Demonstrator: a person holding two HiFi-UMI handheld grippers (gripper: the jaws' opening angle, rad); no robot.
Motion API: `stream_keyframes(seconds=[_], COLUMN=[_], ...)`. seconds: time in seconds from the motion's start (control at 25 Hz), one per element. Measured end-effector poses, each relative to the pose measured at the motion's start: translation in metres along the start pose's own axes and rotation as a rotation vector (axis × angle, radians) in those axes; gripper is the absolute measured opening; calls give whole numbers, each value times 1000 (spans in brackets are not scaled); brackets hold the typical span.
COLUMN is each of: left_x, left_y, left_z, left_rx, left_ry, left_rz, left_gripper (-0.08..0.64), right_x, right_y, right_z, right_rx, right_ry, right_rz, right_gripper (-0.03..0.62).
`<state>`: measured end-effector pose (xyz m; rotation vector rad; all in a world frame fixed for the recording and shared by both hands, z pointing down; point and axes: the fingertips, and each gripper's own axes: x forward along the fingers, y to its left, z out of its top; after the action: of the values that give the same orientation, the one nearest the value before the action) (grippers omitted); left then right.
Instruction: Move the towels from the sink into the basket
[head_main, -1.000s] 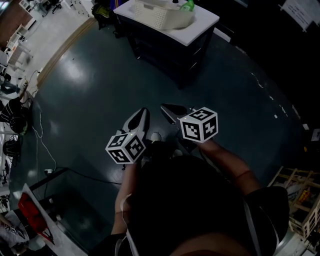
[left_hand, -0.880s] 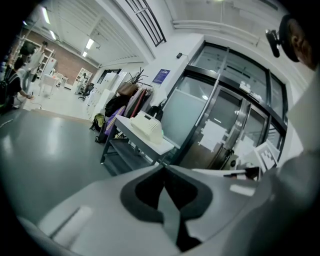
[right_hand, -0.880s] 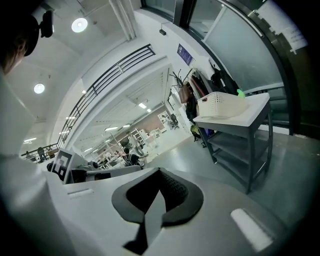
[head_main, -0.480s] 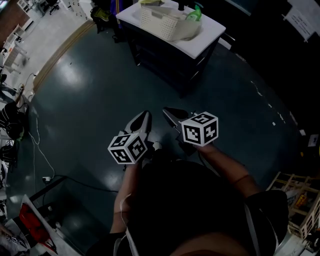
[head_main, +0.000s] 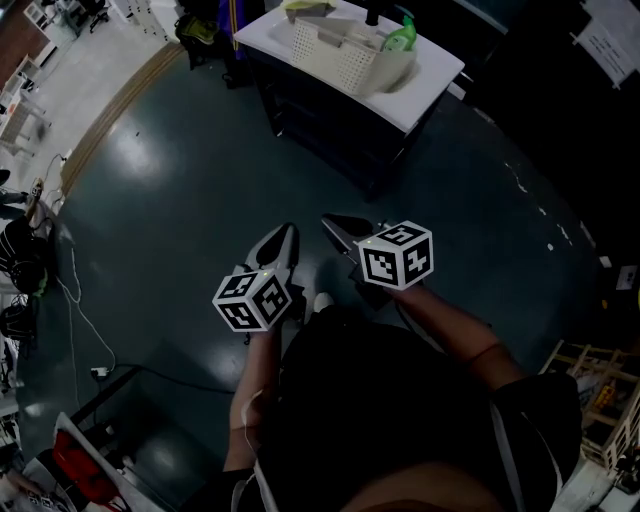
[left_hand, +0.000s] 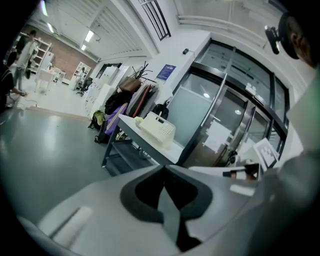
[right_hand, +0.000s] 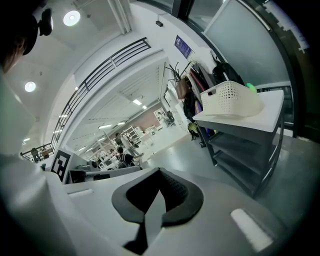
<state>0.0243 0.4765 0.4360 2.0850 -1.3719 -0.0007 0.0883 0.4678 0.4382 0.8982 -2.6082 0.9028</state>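
Observation:
A white perforated basket (head_main: 345, 45) stands on a white-topped dark table (head_main: 425, 85) at the top of the head view, with a green bottle (head_main: 403, 35) beside it. The same basket (left_hand: 157, 129) shows far ahead in the left gripper view, and the basket (right_hand: 232, 100) sits at the right in the right gripper view. My left gripper (head_main: 287, 233) and right gripper (head_main: 332, 220) are side by side over the floor, well short of the table. Both are shut with nothing between the jaws. No sink or towel is clearly visible.
Dark glossy floor lies between me and the table. Bags (head_main: 203, 25) hang by the table's left end. Cables (head_main: 80, 290) trail at the left, and a wooden crate (head_main: 595, 390) stands at the lower right. Lower shelves (right_hand: 240, 150) run under the tabletop.
Both grippers have travelled forward together toward the table, still shut. The table and basket now show more fully and a little lower in the head view.

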Motion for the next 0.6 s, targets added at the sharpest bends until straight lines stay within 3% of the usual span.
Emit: stream_keyframes(seconds=[0.6], left_x=[8], left_y=[70], left_z=[46], left_rx=[27], left_ry=[9], left_rz=[-4], left_gripper=[8], right_x=[83], right_y=[15], right_z=[29], right_rx=[-10], right_ry=[22], right_rz=[-9], right_gripper=[-2])
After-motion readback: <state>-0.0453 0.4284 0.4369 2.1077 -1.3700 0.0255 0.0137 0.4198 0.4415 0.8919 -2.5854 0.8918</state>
